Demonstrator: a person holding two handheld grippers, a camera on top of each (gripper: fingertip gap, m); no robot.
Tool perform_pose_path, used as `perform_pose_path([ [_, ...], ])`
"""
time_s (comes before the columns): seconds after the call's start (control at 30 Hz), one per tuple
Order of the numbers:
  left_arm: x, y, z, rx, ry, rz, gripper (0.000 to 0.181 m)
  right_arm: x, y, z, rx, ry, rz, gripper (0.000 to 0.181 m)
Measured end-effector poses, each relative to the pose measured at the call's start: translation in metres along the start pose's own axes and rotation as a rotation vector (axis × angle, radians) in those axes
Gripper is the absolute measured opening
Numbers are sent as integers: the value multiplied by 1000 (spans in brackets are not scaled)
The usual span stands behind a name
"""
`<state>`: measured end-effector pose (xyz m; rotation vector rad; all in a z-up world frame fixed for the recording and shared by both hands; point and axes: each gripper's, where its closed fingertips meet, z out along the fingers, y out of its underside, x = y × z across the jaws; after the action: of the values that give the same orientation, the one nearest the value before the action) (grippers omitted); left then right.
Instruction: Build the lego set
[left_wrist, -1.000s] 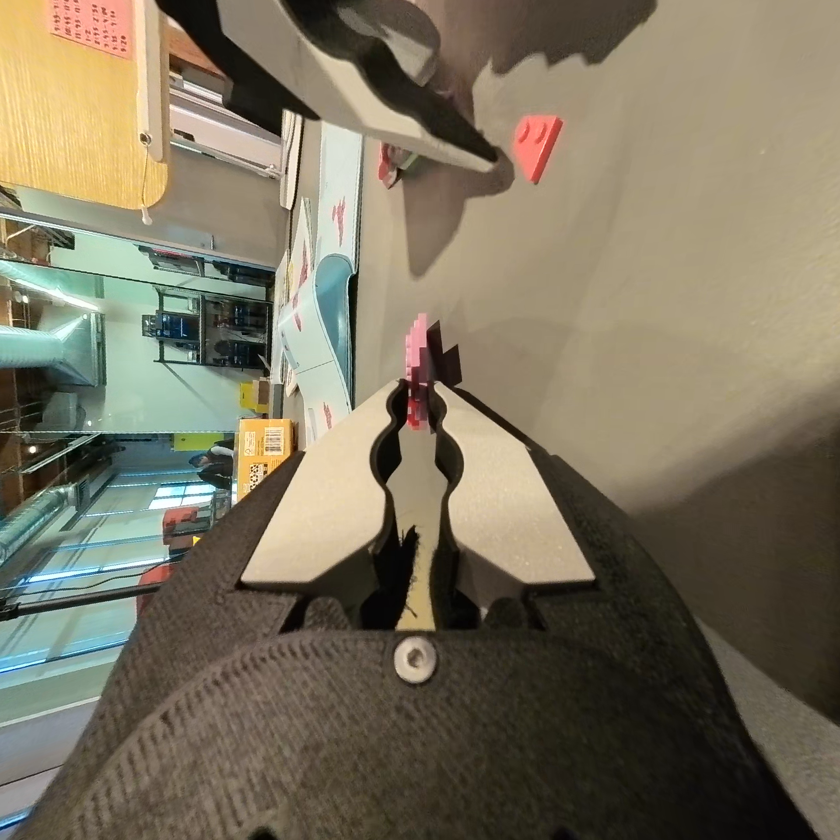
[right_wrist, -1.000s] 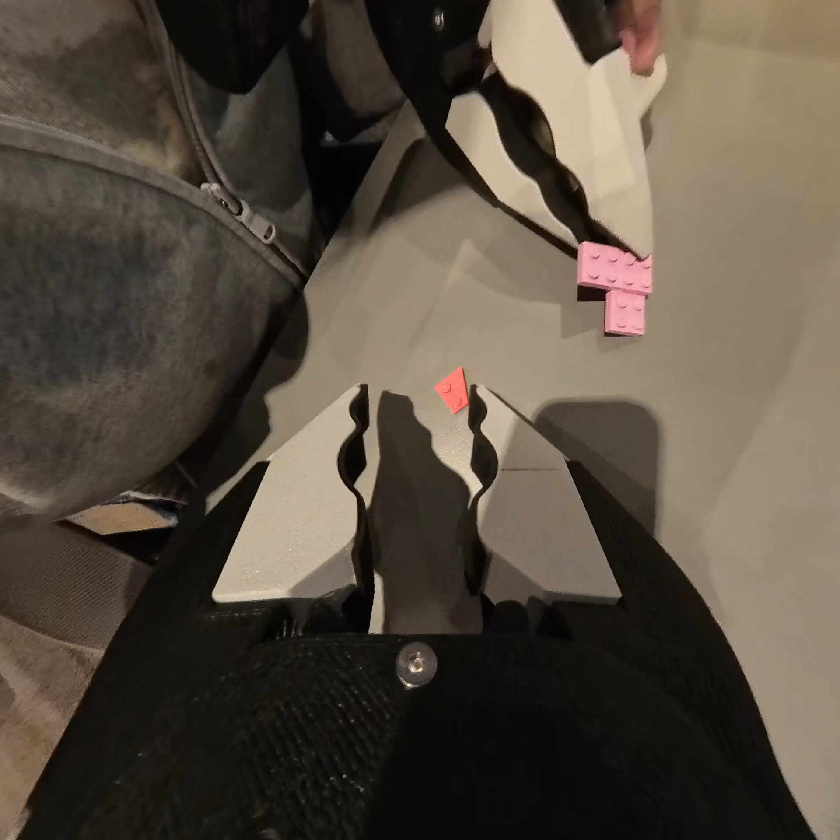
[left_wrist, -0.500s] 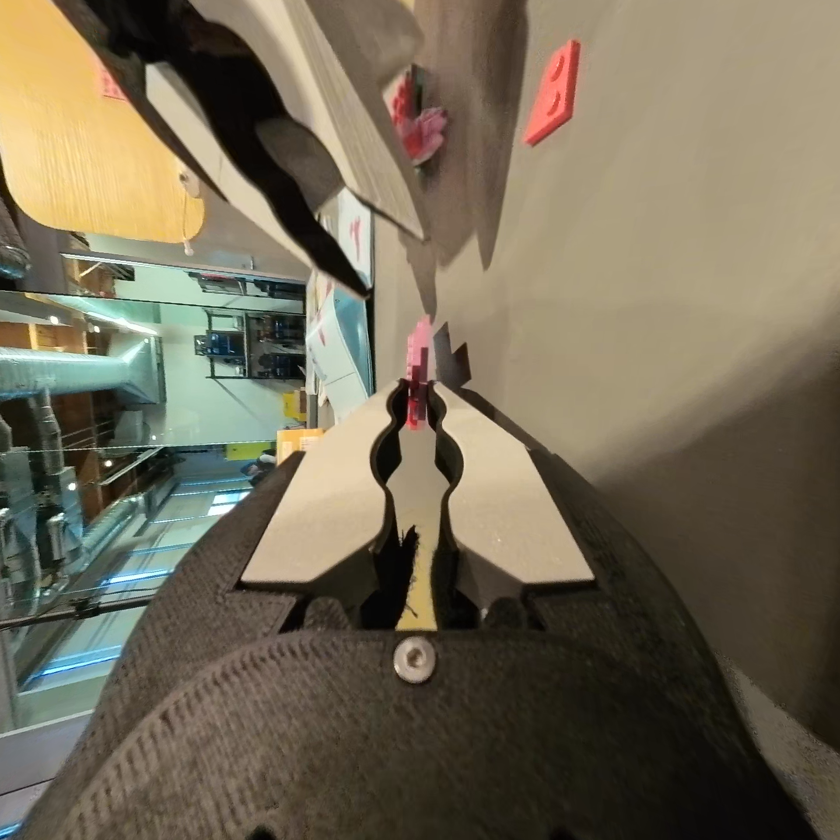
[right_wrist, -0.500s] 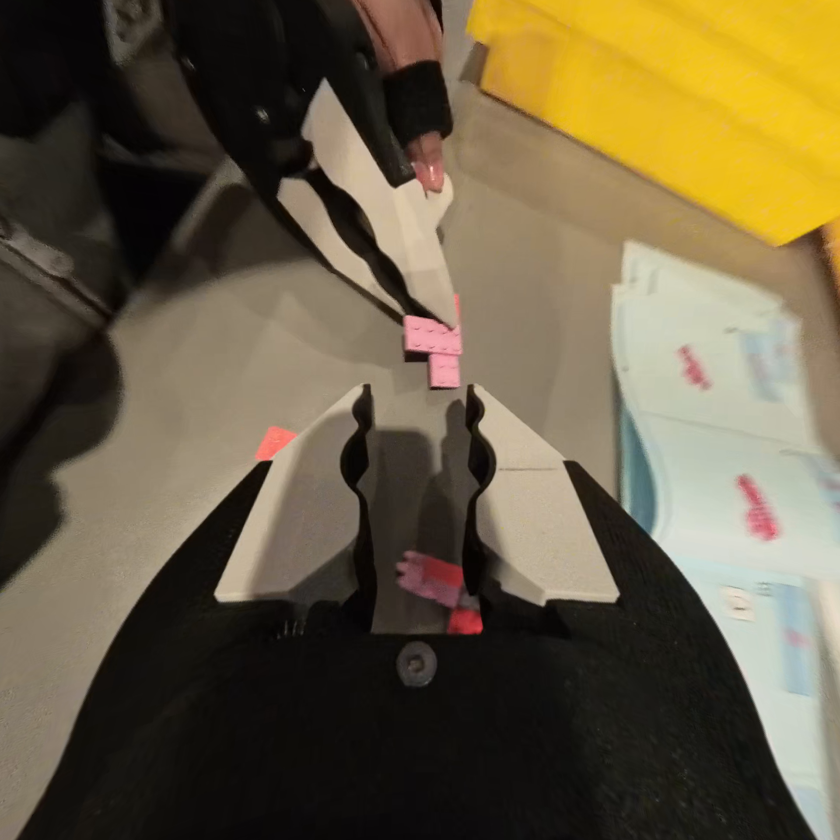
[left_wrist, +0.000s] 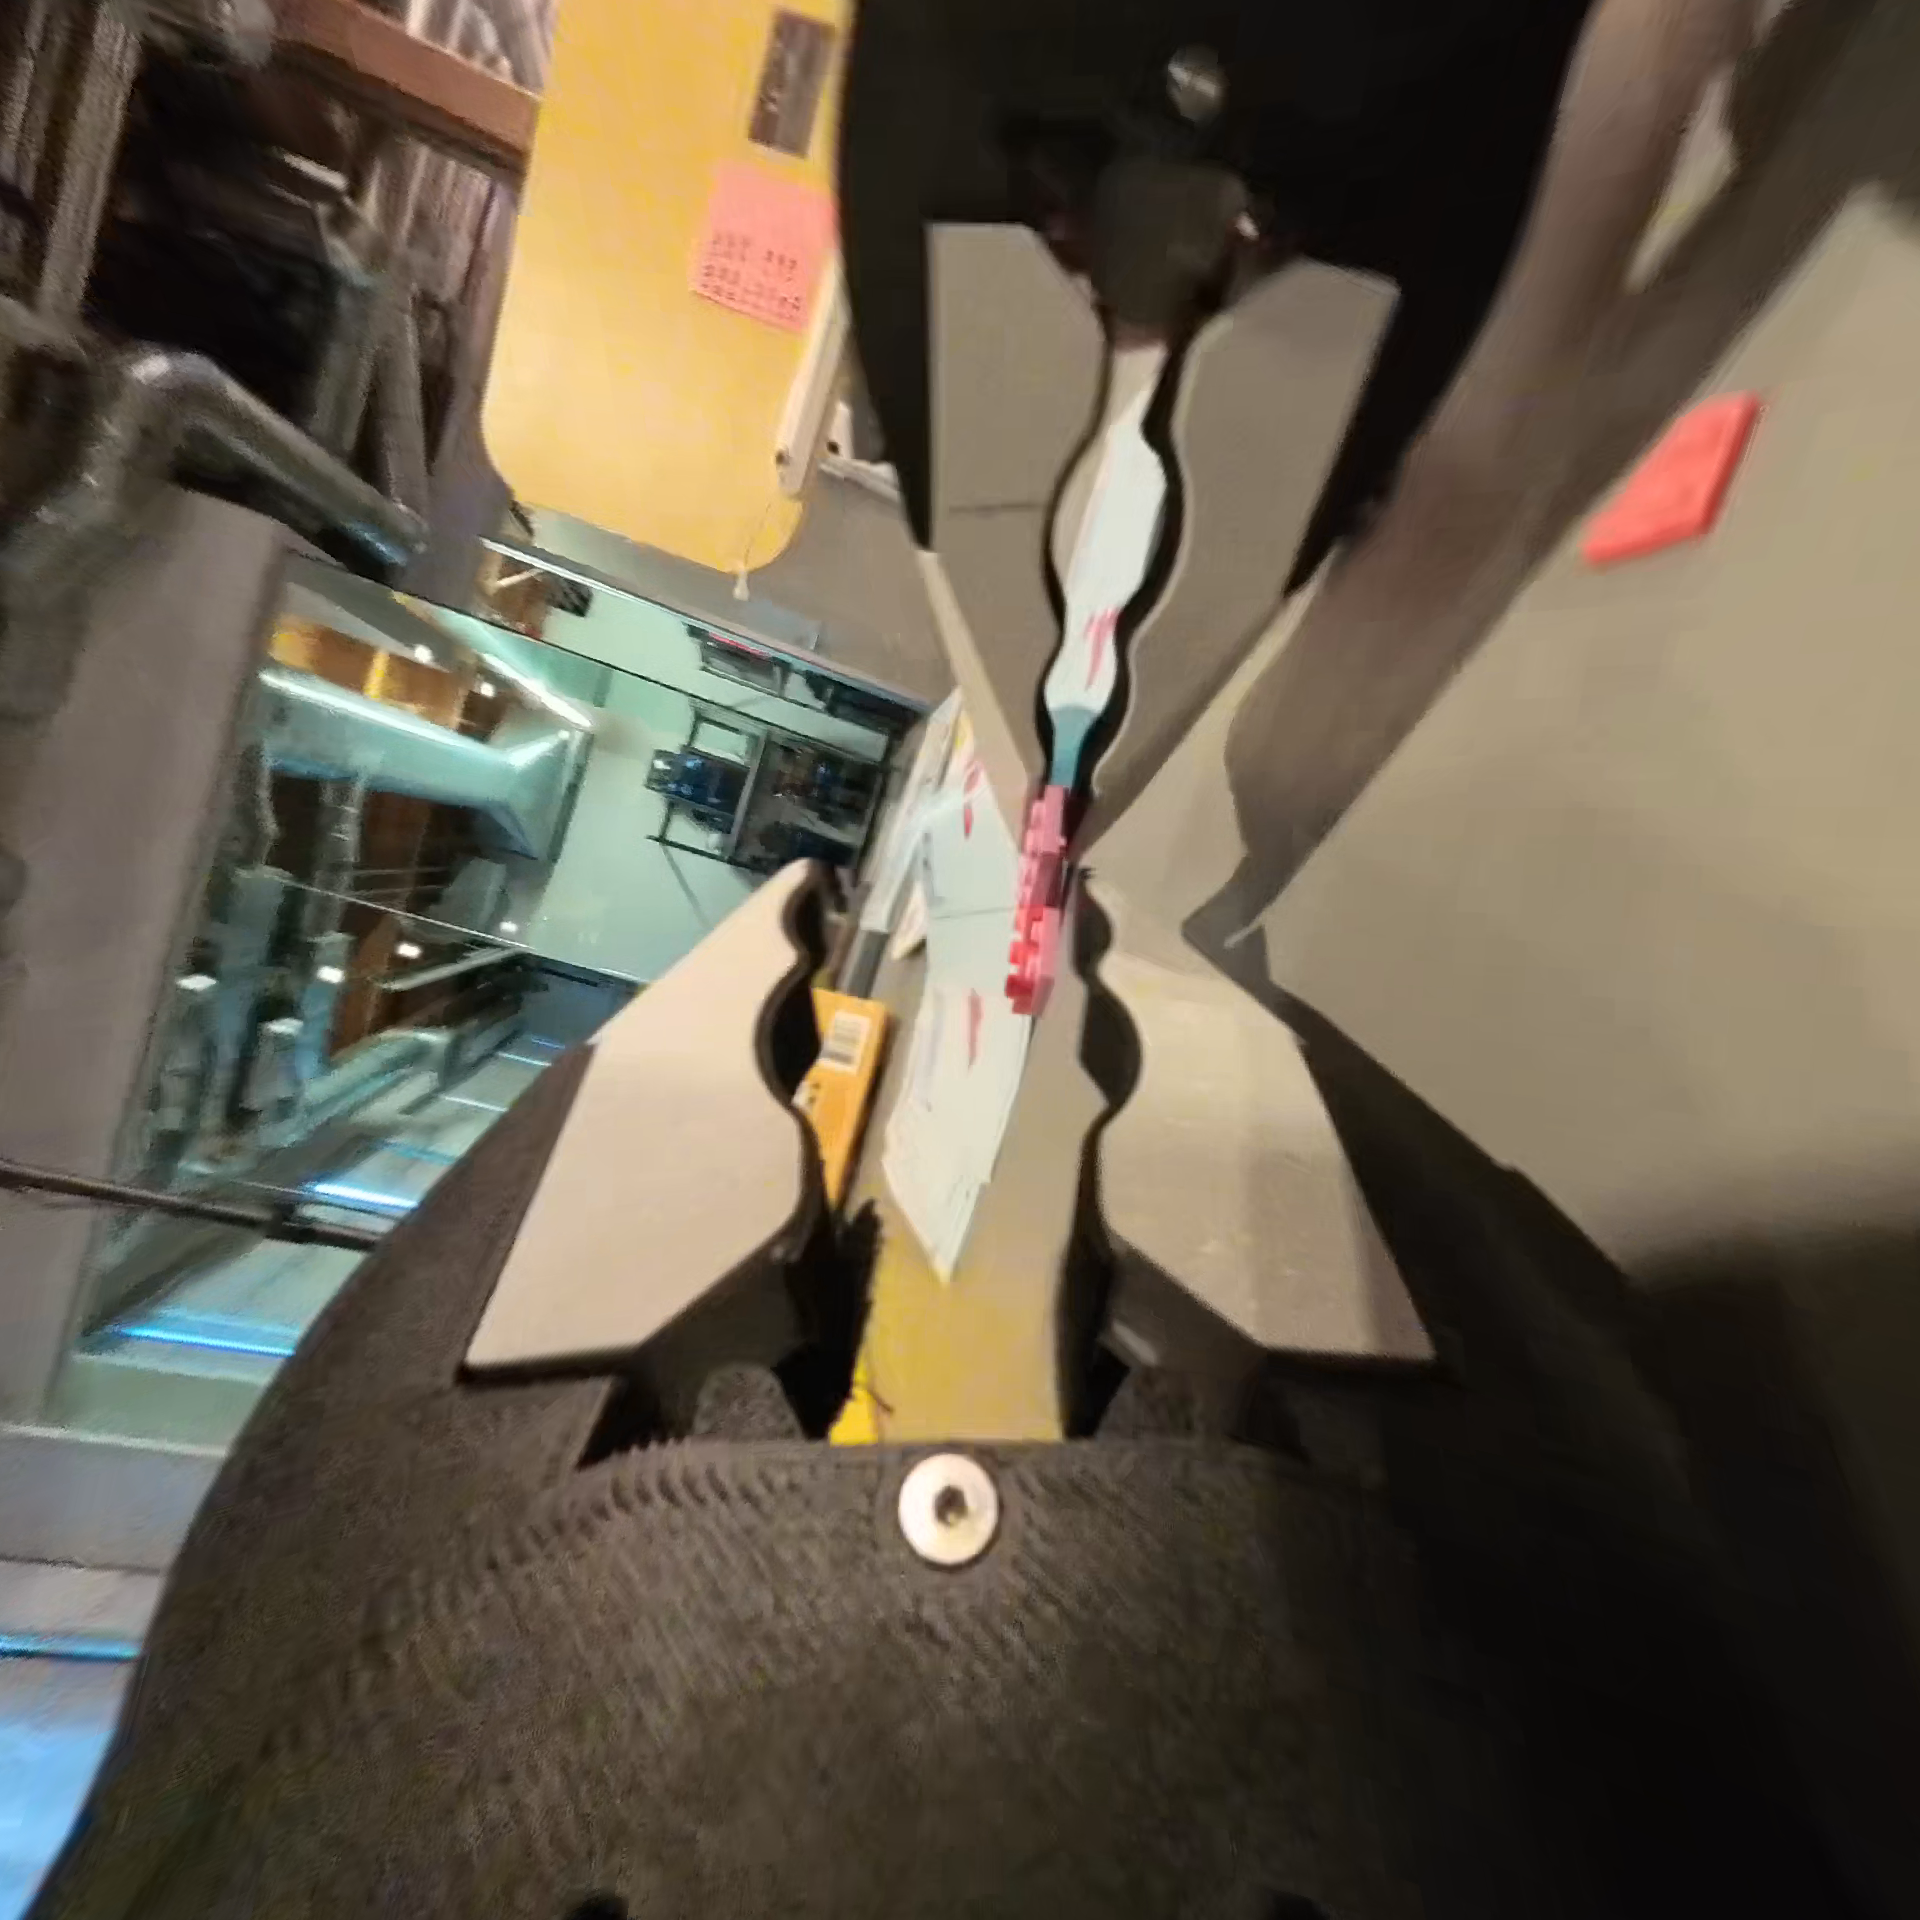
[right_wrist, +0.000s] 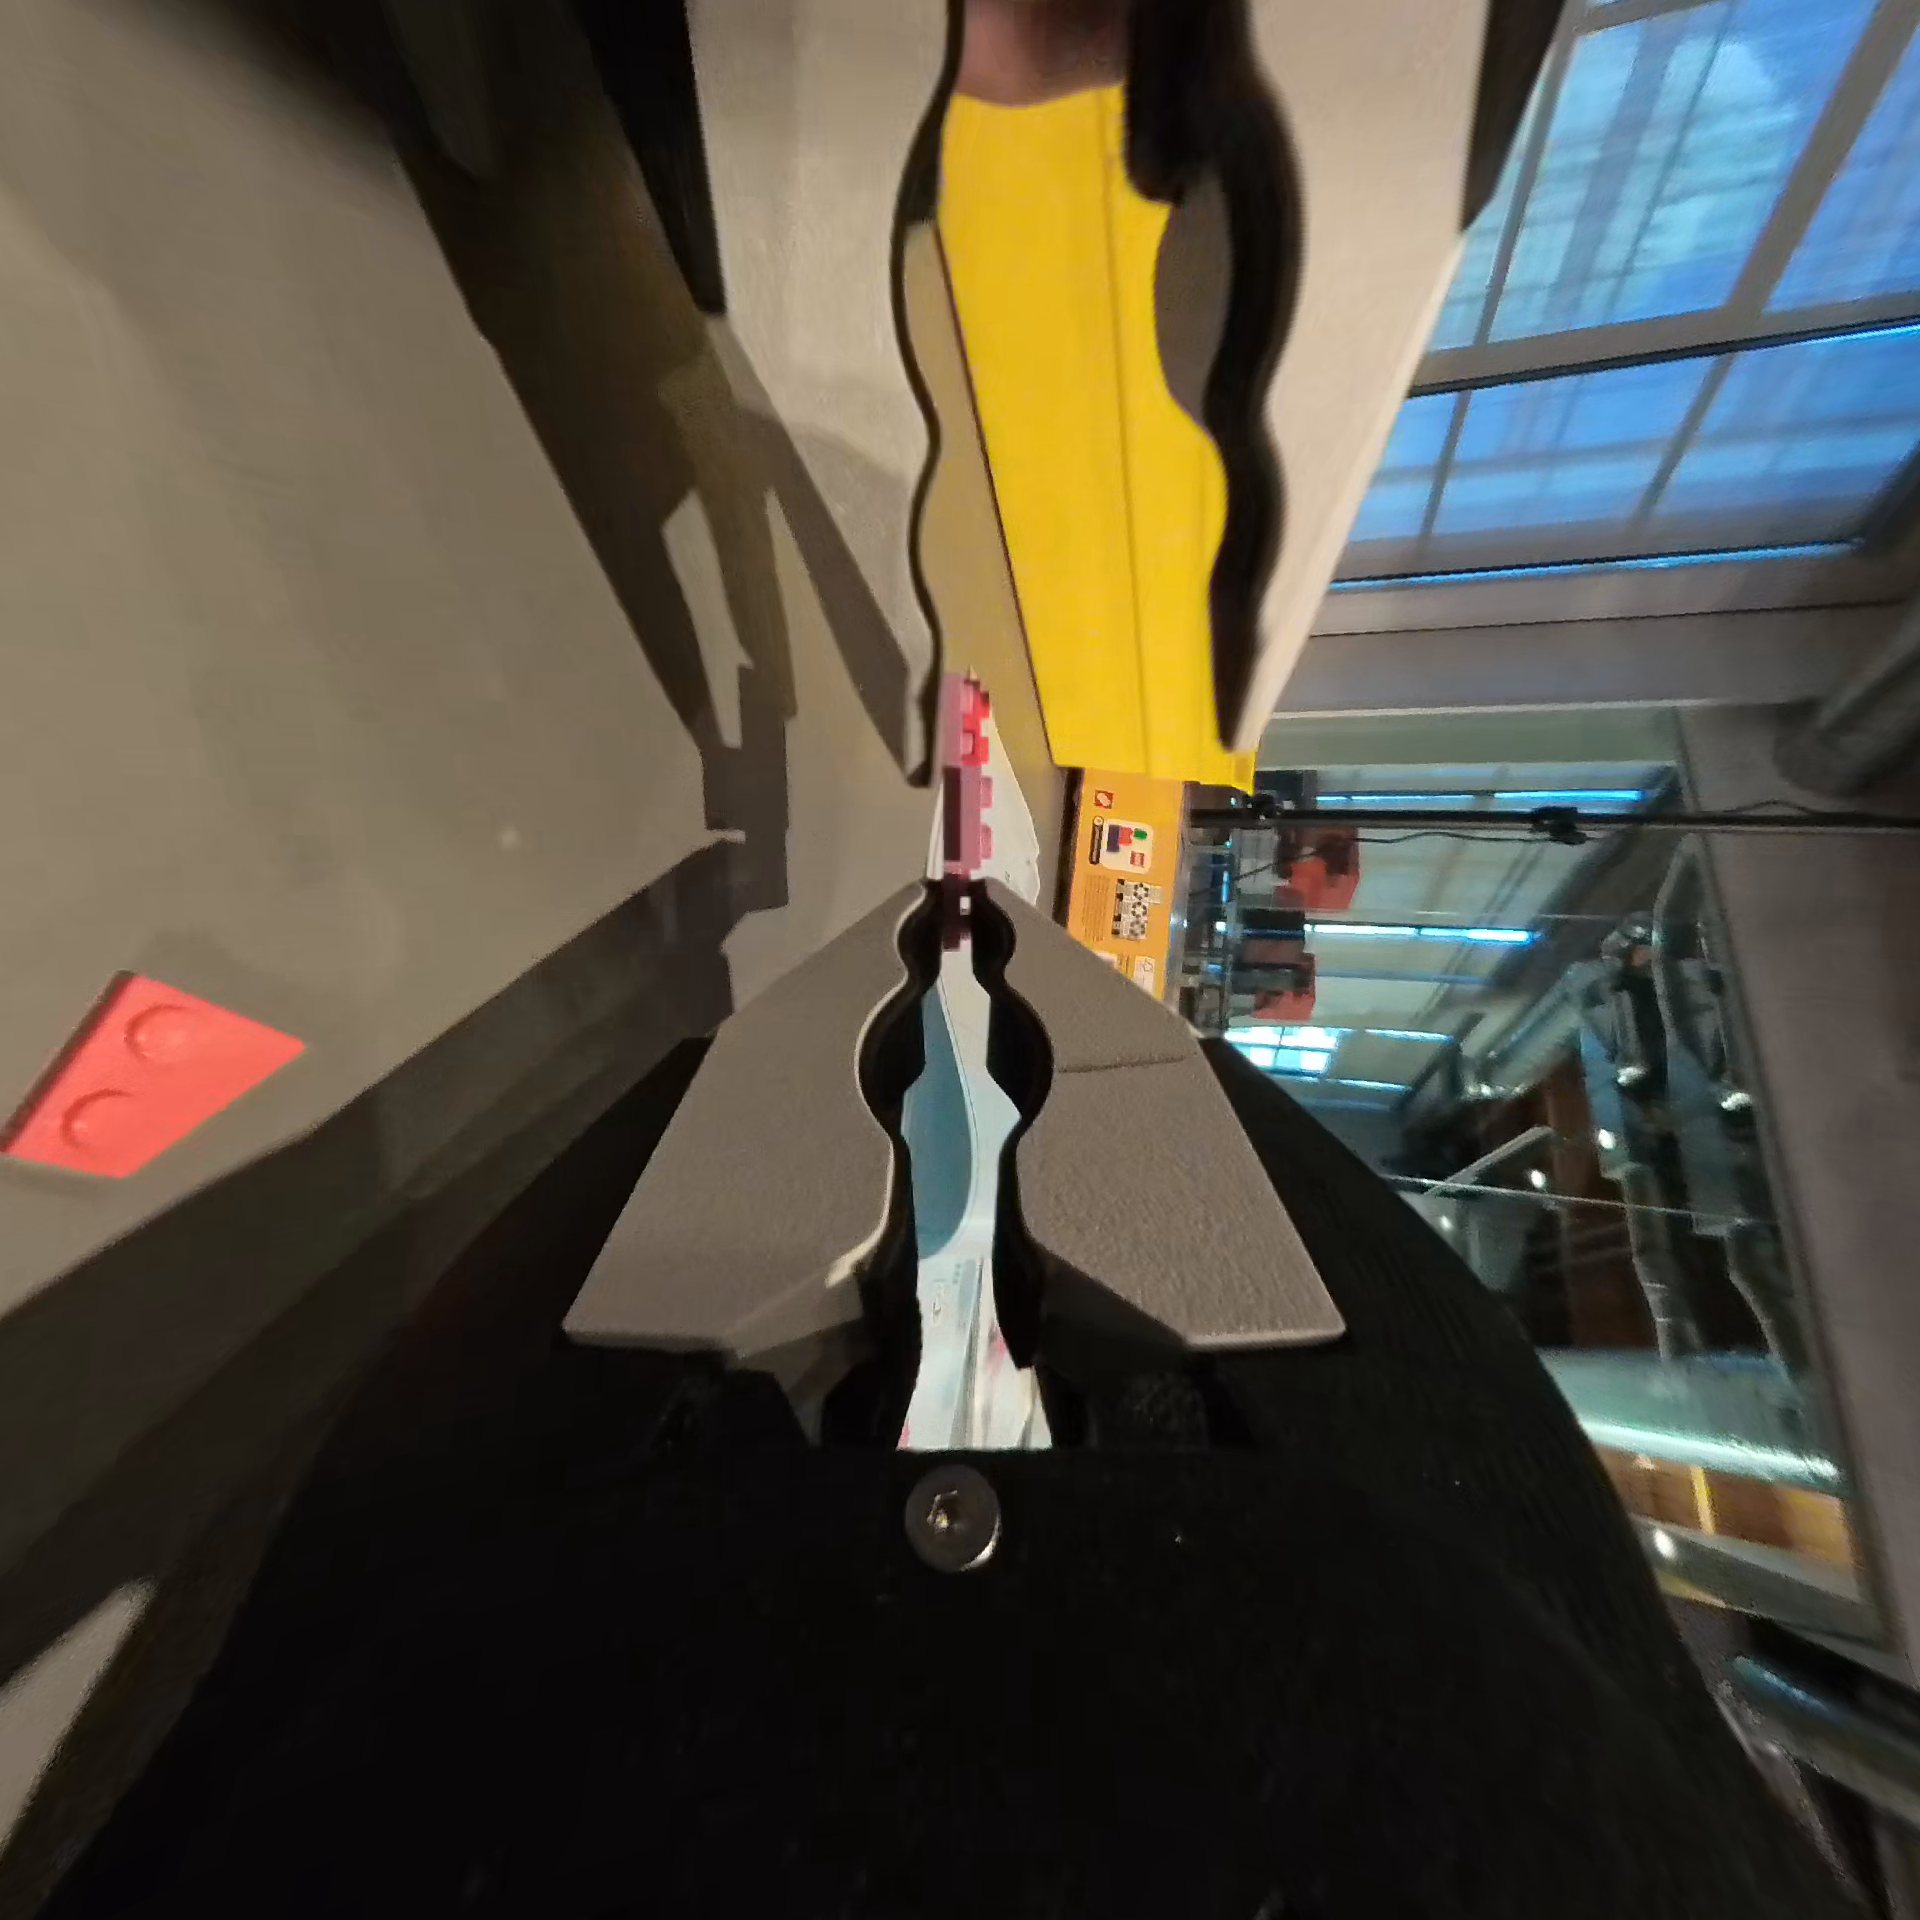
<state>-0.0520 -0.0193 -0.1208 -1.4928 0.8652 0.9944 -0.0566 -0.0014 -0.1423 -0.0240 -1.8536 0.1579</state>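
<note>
No legible, quotable writing anywhere.

Your pink lego assembly (right_wrist: 964, 821) looks like smooth plastic, the table (right_wrist: 312, 623) matt grey, and the gripper fingers (right_wrist: 769, 1153) grainy matt.

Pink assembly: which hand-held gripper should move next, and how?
Probably back the left hand-held gripper straight off. Its jaws stand open, while the right hand-held gripper is shut on the pink assembly, whose far end lies close beside one left finger. Once clear, the left could go for the red plate.
</note>
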Motion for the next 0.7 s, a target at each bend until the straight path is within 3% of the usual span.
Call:
perform_pose_path([
  [0.07, -4, 5, 1, -3, 32, -120, 64, 2, 2, -1, -2, 9, 1, 3],
  [0.1, -6, 6, 0, 0, 37, -148, 63, 1, 3, -1, -9, 5, -3, 3],
  [0.2, 0, 2, -2, 24, 63, -112, 40, 2, 2, -3, -4, 15, -21, 3],
  [0.4, 20, 16, 7, -97, 75, 137, 8, -2, 1, -4, -2, 9, -34, 3],
  [0.53, 20, 18, 8, -105, 92, 92, 7, -3, 2, -4, 0, 19, -55, 8],
  [0.7, 15, 21, 8, -115, 59, 132, 7, 4, 31, -11, -15, -102, 234, 27],
])
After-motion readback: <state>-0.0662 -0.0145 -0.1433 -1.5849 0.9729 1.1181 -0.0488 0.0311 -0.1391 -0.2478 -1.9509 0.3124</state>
